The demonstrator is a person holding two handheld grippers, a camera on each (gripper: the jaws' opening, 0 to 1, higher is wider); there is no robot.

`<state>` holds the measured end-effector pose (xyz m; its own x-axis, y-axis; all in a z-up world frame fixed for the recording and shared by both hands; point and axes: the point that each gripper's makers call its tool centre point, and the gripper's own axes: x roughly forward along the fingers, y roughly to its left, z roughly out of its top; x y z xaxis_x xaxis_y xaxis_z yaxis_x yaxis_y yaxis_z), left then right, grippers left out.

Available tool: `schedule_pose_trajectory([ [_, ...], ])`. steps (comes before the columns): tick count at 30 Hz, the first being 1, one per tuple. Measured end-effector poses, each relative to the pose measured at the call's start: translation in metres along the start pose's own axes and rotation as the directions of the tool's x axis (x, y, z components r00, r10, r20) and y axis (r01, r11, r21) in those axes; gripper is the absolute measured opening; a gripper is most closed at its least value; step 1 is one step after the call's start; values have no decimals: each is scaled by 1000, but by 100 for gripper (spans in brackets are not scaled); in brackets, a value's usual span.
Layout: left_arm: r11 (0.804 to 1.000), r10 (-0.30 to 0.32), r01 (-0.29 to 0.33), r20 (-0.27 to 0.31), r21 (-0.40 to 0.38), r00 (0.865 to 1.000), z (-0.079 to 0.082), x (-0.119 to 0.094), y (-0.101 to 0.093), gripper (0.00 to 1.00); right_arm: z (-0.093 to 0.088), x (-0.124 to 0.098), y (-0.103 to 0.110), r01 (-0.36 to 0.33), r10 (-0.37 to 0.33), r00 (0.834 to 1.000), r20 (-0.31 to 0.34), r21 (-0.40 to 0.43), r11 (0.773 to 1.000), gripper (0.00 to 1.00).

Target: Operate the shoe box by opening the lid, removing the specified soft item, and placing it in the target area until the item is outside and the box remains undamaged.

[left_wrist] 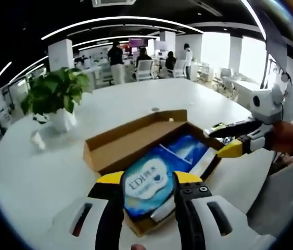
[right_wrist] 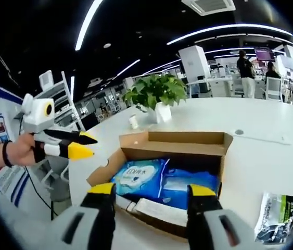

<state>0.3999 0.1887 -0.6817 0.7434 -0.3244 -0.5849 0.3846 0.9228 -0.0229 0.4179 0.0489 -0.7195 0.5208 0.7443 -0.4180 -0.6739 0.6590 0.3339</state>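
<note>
Blue soft pack (left_wrist: pixel 159 174) inside open cardboard shoe box (left_wrist: pixel 120 143) on white table (left_wrist: pixel 32 177)

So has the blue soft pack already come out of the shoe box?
No, the blue soft pack lies inside the open shoe box, between its cardboard walls.

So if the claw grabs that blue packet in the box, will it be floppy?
Probably floppy: the blue packet looks like soft, creased plastic wrap. It seems light for its size. The glossy wrap may be slippery, so it might sag or slide out of the claw.
</note>
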Motion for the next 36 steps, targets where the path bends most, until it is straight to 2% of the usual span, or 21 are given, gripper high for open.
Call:
schedule_pose_trajectory([
  [15, 999, 19, -20, -20, -31, 1000, -21, -14, 29, 36, -6, 35, -5, 5, -3, 1000, -17, 91, 996, 52],
  [22, 998, 36, -37, -20, -46, 999, -26, -22, 44, 37, -5, 53, -3, -2, 5, 1000, -25, 98, 995, 50],
  [29, 998, 46, -46, -10, -51, 999, -28, -27, 52, 37, -10, 70, -1, -6, 13, 998, -60, 103, 995, 48],
  [36, 997, 55, -55, -6, -59, 998, -32, -32, 61, 37, -14, 79, 3, -10, 19, 996, -84, 110, 994, 46],
])
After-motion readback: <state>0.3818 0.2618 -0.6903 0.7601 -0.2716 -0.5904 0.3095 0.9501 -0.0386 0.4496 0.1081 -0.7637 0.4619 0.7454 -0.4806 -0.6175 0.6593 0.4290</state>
